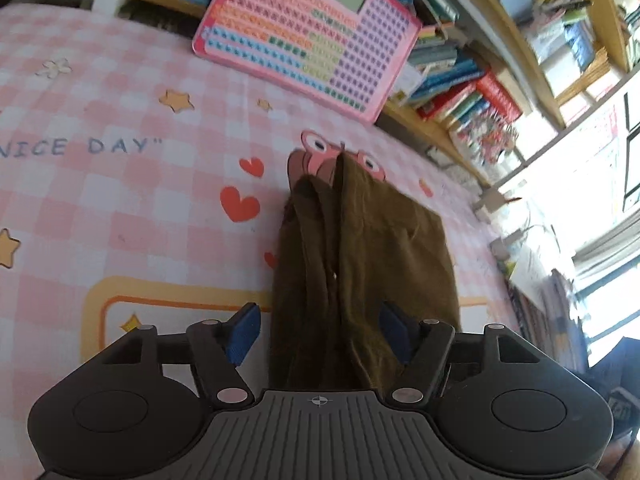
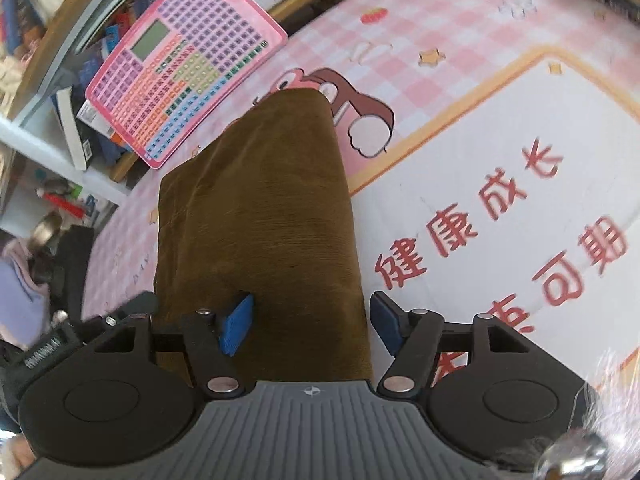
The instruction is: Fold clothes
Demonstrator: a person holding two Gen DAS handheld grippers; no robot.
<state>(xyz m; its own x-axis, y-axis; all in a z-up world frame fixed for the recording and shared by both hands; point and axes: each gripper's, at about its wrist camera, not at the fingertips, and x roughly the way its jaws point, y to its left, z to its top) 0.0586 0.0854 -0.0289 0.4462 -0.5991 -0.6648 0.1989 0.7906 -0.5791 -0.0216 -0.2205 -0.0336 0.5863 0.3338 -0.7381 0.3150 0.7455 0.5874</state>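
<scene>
So I've got the brown garment (image 1: 360, 264) lying folded into a long strip on the pink checked mat (image 1: 120, 184), running away from both cameras. My left gripper (image 1: 318, 334) is released, blue pads apart with the cloth between them. Right gripper (image 2: 310, 330) is released too, straddling the strip's near end. Pink keyboard toy (image 1: 308, 36) leans on the bookshelf (image 1: 472, 92) behind.

We see a brown corduroy garment (image 1: 372, 248) folded into a long narrow stack, lying flat on the pink checked sheet (image 1: 120, 184), running from six o'clock toward twelve, layered edges showing along its nine o'clock side.
</scene>
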